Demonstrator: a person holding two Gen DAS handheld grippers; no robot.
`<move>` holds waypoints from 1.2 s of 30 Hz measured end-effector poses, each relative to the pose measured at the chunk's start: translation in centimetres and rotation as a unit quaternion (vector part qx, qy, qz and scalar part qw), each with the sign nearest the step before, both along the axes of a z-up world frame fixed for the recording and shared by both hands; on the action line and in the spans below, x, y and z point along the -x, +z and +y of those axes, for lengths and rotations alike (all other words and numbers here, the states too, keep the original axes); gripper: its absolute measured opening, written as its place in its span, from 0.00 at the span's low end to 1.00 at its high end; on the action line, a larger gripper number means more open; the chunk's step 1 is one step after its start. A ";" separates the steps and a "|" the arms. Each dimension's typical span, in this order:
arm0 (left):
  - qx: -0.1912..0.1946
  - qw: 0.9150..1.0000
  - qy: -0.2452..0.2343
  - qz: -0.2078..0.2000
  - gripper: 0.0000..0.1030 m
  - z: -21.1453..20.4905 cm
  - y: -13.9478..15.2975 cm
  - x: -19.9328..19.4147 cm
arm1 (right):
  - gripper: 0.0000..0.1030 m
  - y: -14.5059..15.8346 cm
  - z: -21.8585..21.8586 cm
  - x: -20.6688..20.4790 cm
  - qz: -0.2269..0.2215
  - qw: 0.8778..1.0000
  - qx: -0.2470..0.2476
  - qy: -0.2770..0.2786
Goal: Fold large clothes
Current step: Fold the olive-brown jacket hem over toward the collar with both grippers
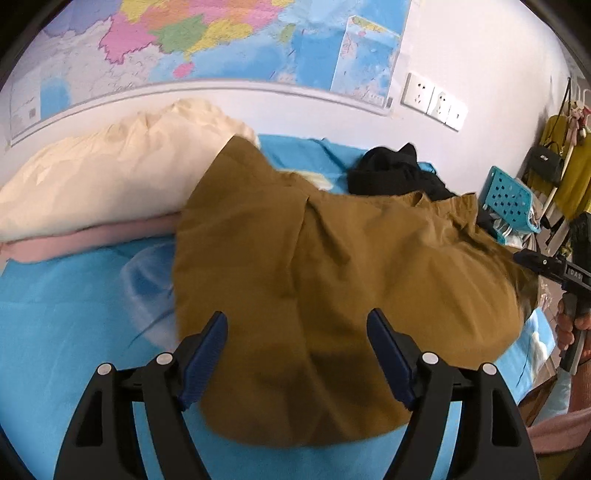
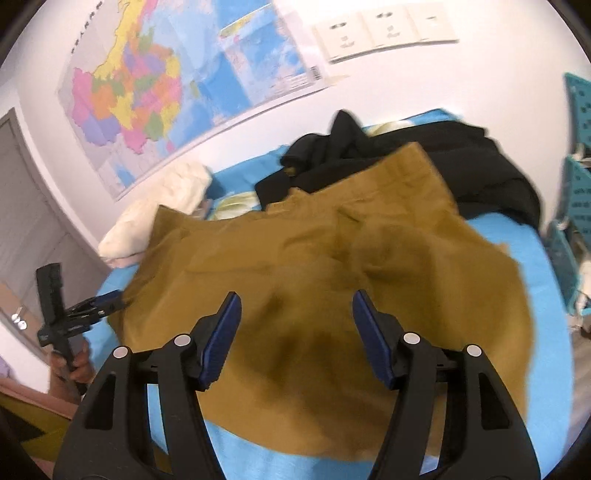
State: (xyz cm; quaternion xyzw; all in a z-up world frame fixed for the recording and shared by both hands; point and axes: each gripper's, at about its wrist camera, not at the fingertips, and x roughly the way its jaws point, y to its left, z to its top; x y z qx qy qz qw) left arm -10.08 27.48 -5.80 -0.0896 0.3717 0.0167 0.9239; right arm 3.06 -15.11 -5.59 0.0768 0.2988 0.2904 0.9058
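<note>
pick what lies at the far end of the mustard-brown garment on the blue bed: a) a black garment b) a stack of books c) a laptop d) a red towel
a: in both wrist views a crumpled black garment lies on the blue sheet at the far edge of the mustard-brown garment, below the wall sockets.
</note>
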 end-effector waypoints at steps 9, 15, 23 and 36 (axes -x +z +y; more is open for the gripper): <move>0.047 0.998 0.018 0.035 0.79 1.0 -3.1 -0.4 | 0.46 -3.1 -0.9 -1.8 0.045 0.999 -0.001 -0.030; 0.044 0.998 0.032 0.016 0.78 1.0 -1.6 1.7 | 0.67 -1.7 -2.9 0.9 0.048 0.996 -0.080 -0.012; 0.124 0.992 -0.030 -0.009 0.79 1.4 -0.2 6.5 | 0.81 -2.9 -7.0 6.4 0.108 0.974 -0.194 0.035; 0.229 0.971 -0.055 0.044 0.79 0.0 -3.8 5.8 | 0.86 -6.4 -6.2 6.7 0.170 0.961 -0.215 -0.011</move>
